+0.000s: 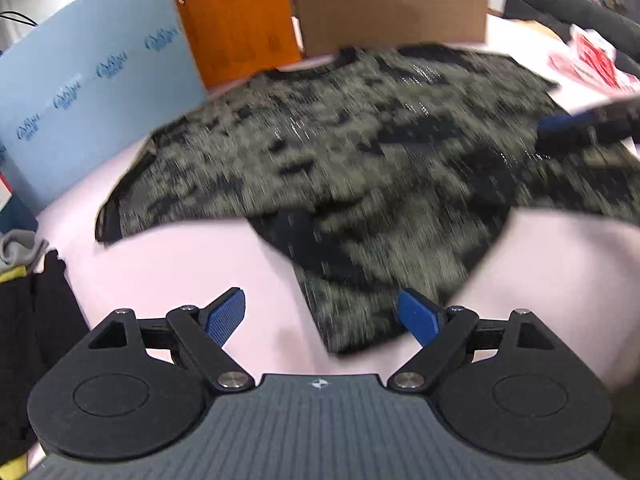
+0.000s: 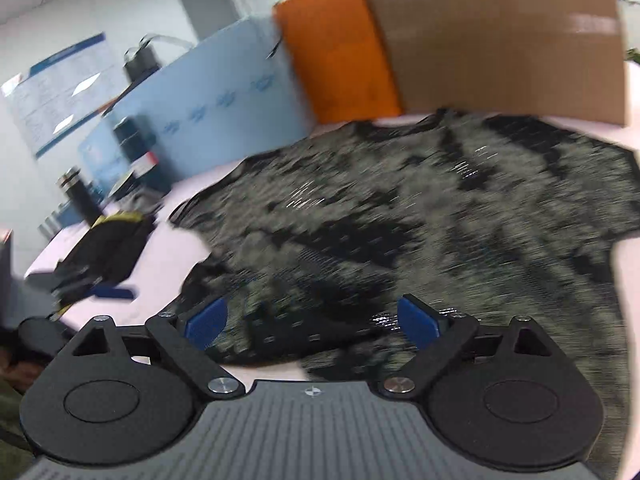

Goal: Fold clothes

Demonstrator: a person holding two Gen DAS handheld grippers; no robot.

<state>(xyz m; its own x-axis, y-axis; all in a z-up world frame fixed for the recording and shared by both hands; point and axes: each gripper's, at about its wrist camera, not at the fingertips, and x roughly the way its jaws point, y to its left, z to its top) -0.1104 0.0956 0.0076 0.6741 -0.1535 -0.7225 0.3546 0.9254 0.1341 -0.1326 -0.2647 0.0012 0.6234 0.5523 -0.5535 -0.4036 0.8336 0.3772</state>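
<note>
Camouflage shirt (image 1: 360,152) awaits folding on pink table (image 1: 180,264)
Left gripper (image 1: 322,314) and right gripper (image 2: 312,318) spread, empty; limp fabric, best pinched at hem corners

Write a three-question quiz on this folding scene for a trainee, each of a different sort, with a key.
1. True or false: the left gripper is shut on the shirt.
2. Which stands behind the shirt, touching or nearly touching its far edge? A) cardboard box B) a laptop C) a chair
3. Fill in: the shirt lies spread on a ___ table.

Key
1. False: its jaws are wide open, with the shirt's near corner between them but not gripped. The right gripper is open too.
2. A, beside an orange box and a blue panel.
3. Pink.
</note>
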